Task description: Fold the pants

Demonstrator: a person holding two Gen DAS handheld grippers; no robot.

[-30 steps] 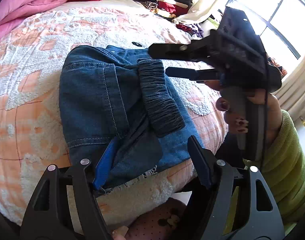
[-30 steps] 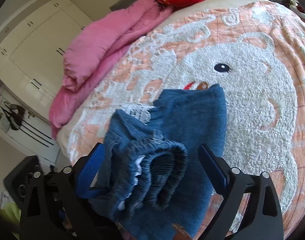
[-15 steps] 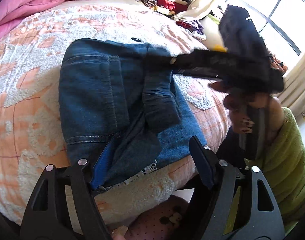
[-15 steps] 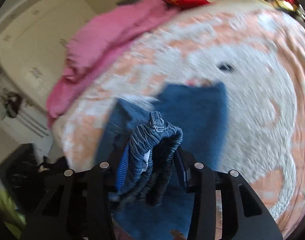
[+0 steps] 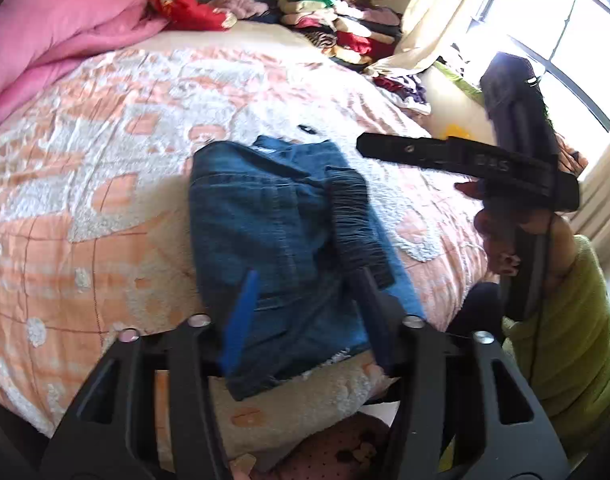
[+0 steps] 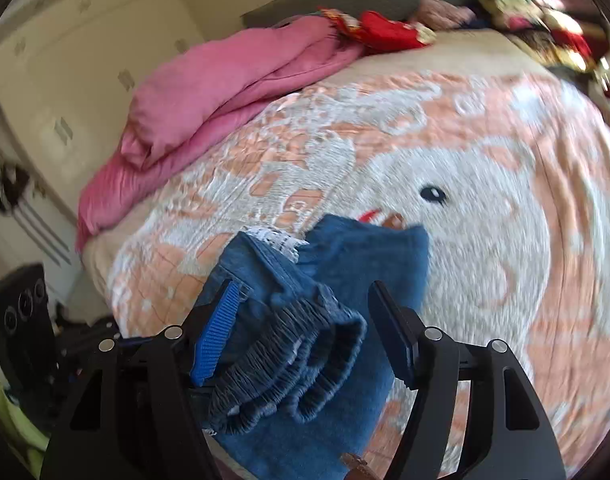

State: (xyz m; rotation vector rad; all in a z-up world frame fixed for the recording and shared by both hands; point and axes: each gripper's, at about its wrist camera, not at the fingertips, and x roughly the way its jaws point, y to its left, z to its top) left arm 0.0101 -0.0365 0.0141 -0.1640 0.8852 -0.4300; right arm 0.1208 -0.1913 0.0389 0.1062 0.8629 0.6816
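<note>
Left wrist: left tongs point(image 5: 305, 312) closing above pants point(image 5: 281, 240).

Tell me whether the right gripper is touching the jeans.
Apart. The right wrist view shows the right gripper opening, gaps between both fingers and the jeans.

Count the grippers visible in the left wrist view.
2: the left gripper at the bottom edge over the jeans; the right gripper at right, held by a hand.
</note>
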